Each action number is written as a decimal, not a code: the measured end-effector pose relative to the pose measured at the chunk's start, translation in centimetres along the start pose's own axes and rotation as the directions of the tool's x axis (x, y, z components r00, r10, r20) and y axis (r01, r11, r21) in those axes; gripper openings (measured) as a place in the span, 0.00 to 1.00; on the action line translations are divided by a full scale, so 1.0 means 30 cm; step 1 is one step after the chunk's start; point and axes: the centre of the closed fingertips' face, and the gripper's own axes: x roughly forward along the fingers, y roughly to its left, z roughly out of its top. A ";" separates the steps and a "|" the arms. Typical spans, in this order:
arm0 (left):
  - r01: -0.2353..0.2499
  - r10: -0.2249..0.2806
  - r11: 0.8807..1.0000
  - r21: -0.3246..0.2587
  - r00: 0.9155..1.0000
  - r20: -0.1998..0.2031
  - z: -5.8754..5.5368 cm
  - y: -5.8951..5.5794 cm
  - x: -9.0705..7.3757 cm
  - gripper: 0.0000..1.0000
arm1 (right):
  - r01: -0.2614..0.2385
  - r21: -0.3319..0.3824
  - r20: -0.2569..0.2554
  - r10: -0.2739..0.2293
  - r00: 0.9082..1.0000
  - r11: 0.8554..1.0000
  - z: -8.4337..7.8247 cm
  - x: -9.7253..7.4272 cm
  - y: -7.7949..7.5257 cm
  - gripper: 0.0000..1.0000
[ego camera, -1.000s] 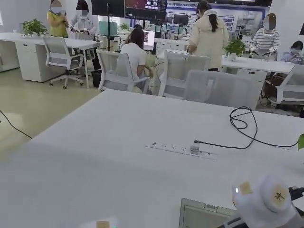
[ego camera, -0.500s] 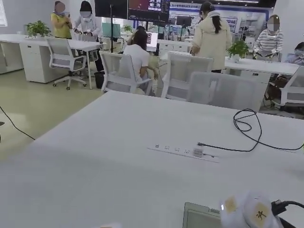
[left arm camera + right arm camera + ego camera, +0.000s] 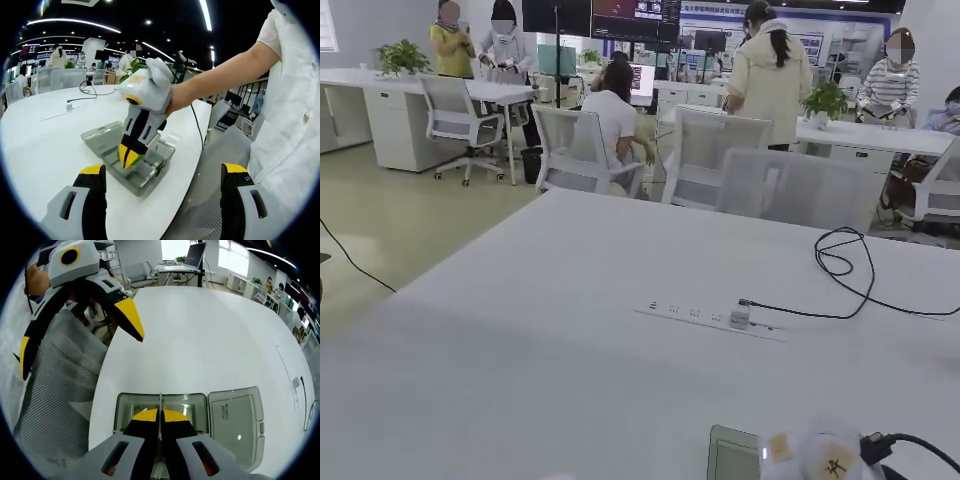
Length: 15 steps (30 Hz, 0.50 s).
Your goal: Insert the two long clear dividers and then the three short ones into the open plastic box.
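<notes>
- While the right tongs (image 3: 160,413) clench a clear divider (image 3: 160,399) (thin, upright), it stands in the open plastic box (image 3: 121,412) on the tabletop (image 3: 200,330).
- Left tongs (image 3: 163,172) gape released, apart from the box.

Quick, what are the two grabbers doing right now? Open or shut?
Left gripper: open, holding nothing.
Right gripper: shut on a thin clear divider, tips down in the box.

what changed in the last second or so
The right tool has sunk lower and slightly left in the head view, toward the open box. Its jaws are shut on a clear divider. The table, power strip and black cable stayed as they were.
</notes>
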 end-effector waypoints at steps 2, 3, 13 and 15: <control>0.001 -0.001 1.000 -0.001 1.000 0.003 0.001 0.000 0.001 0.97 | -0.002 -0.001 -0.006 0.002 1.000 1.000 -0.003 0.000 -0.001 0.03; 0.003 -0.002 1.000 -0.001 1.000 0.003 0.001 0.000 0.002 0.97 | -0.002 0.000 -0.007 0.002 1.000 1.000 -0.004 0.000 0.001 0.03; 0.005 -0.005 1.000 0.003 1.000 0.008 0.011 0.001 0.003 0.97 | -0.001 -0.003 -0.053 0.000 0.999 1.000 -0.013 0.014 0.002 0.02; 0.003 -0.003 1.000 0.005 1.000 0.006 0.011 0.003 0.003 0.97 | -0.001 -0.023 -0.060 0.000 0.998 1.000 -0.013 0.014 0.004 0.02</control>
